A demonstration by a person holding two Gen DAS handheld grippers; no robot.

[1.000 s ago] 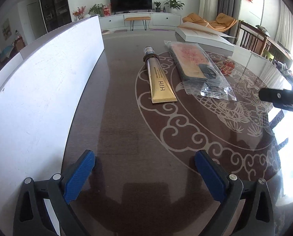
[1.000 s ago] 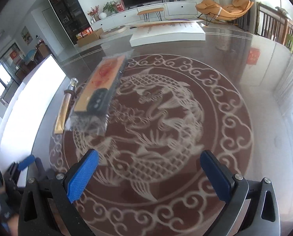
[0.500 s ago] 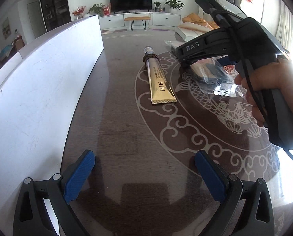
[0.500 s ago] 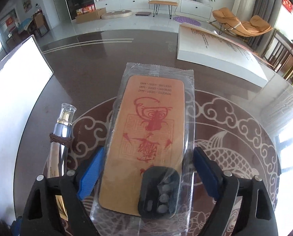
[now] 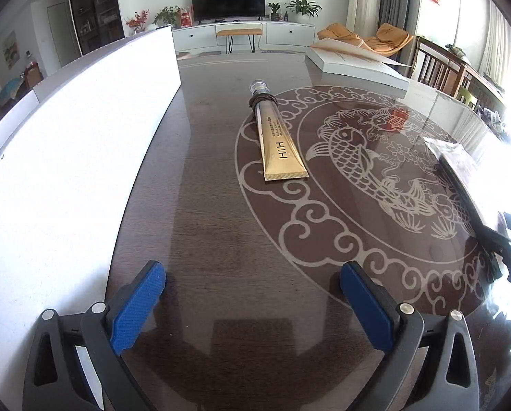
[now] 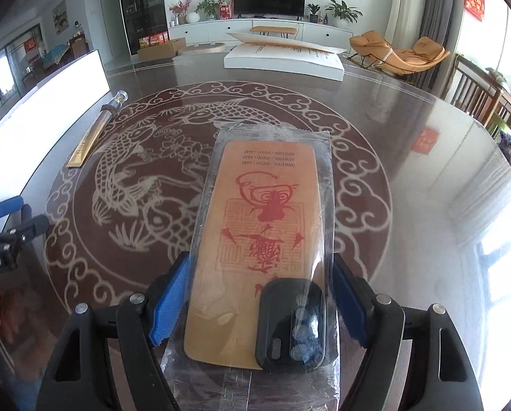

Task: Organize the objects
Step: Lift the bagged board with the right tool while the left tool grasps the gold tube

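Two views, left wrist first. We are holding the left gripper (image 5: 252, 304) low over the dark glass-topped table with the pale fish-and-scroll motif (image 5: 221, 239), jaws spread wide, nothing between the blue pads (image 5: 137, 304). Probably parked as the spare hand. The gold squeeze tube with a clear cap and a brown band at its neck (image 5: 279, 144) is lying flat ahead of it, cap pointing away, crimped end toward us, straddling the motif's outer ring. A tall white panel (image 5: 67, 157) is standing along the table's left edge. At the far right, the cellophane pack (image 5: 461, 161) is showing edge-on, lifted off the glass, with the right gripper's black frame below it.

Right wrist view: we are clamping the right gripper (image 6: 258, 294) across the clear cellophane-wrapped pack holding a tan card with red seal print and a black phone case (image 6: 265, 233). Pads are pressing both long edges near the case end, so the long card end is cantilevering forward. The grip is across the width, likely because the flat face offers no purchase. The tube is well apart, far left. A white flat box (image 6: 282, 60) is sitting at the far edge.
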